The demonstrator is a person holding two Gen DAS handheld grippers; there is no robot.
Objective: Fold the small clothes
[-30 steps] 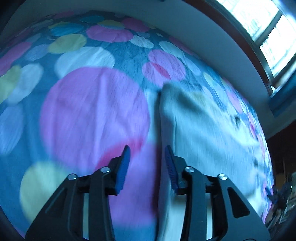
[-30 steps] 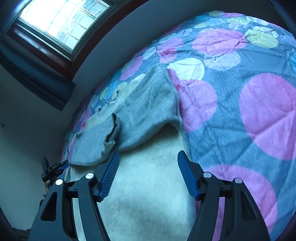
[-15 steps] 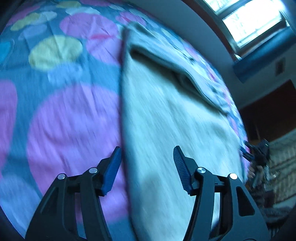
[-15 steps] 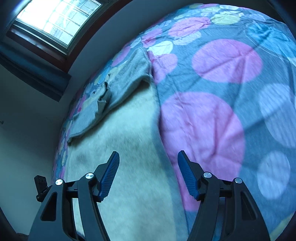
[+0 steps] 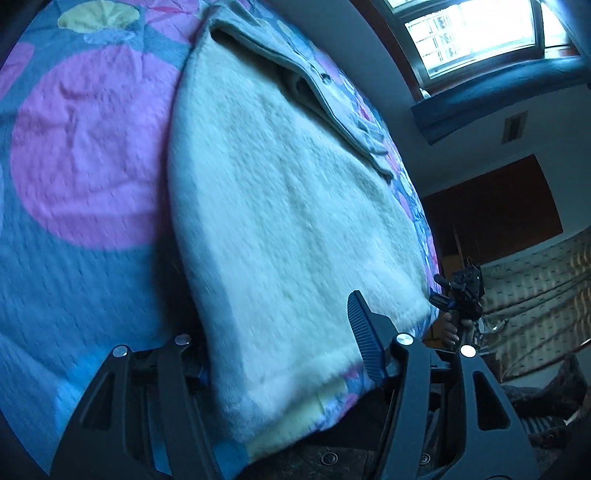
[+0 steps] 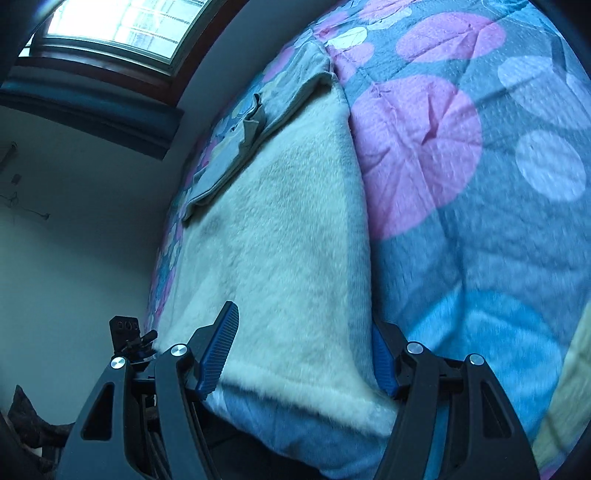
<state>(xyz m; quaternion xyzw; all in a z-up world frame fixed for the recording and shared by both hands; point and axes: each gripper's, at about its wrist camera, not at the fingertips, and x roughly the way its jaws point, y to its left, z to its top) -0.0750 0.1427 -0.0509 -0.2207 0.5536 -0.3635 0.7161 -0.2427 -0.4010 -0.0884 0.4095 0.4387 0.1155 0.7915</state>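
A cream fleece garment [image 5: 288, 206] with a grey outer side lies flat on the bed, its grey top part [image 5: 325, 96] folded over at the far end. It also shows in the right wrist view [image 6: 288, 229], with the grey part [image 6: 288, 99] far off. My left gripper [image 5: 280, 350] is open and straddles the garment's near left corner; the left finger is hidden by the cloth. My right gripper [image 6: 306, 354] is open and straddles the near right corner at the hem.
The bed carries a blue quilt with pink, white and yellow circles [image 5: 81, 155], also in the right wrist view [image 6: 461, 177]. The bed's near edge lies just under both grippers. A window [image 5: 476, 33] and wall stand beyond the bed.
Both grippers have pulled back from the far part of the garment to its near hem, and the left one has opened wider. Each now straddles a near corner.
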